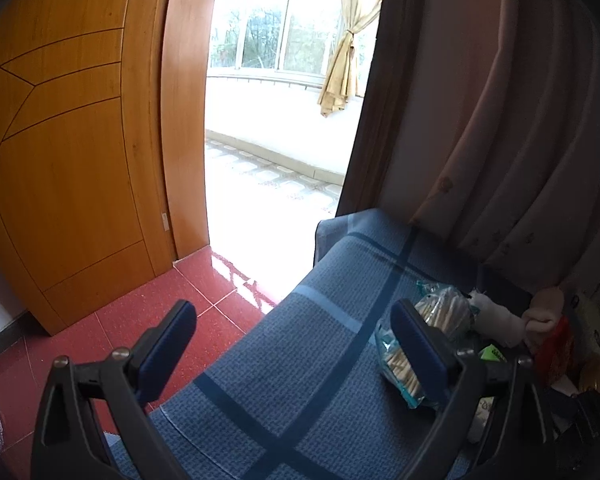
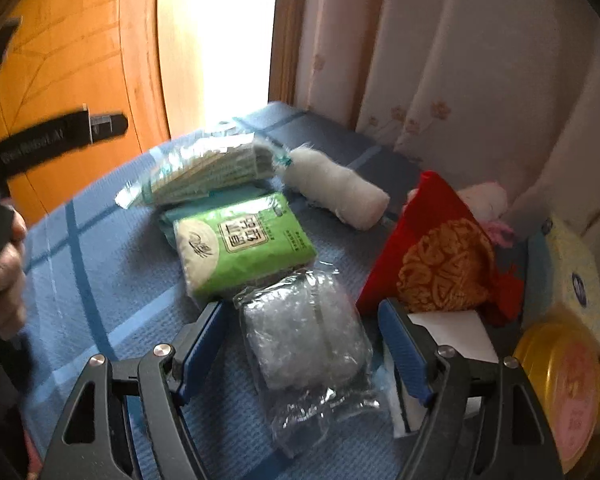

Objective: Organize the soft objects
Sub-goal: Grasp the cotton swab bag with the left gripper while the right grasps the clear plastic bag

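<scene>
Soft objects lie on a blue checked cloth surface (image 2: 100, 280). My right gripper (image 2: 304, 320) is open, its jaws on either side of a clear plastic bag of white stuff (image 2: 304, 332). Beyond it lie a green tissue pack (image 2: 244, 240), a clear bag of striped cloth (image 2: 208, 172), a white rolled towel (image 2: 336, 188) and a red and gold pouch (image 2: 440, 260). My left gripper (image 1: 296, 324) is open and empty above the cloth surface (image 1: 300, 360); the striped bag (image 1: 440, 316) and white towel (image 1: 496, 316) lie to its right.
A yellow tissue box (image 2: 568, 276) and a round yellow-lidded tin (image 2: 568, 388) sit at the right. Curtains (image 2: 460, 80) hang behind. A wooden door (image 1: 60, 140) and red tiled floor (image 1: 160, 300) are left; a bright balcony doorway (image 1: 280, 120) is ahead.
</scene>
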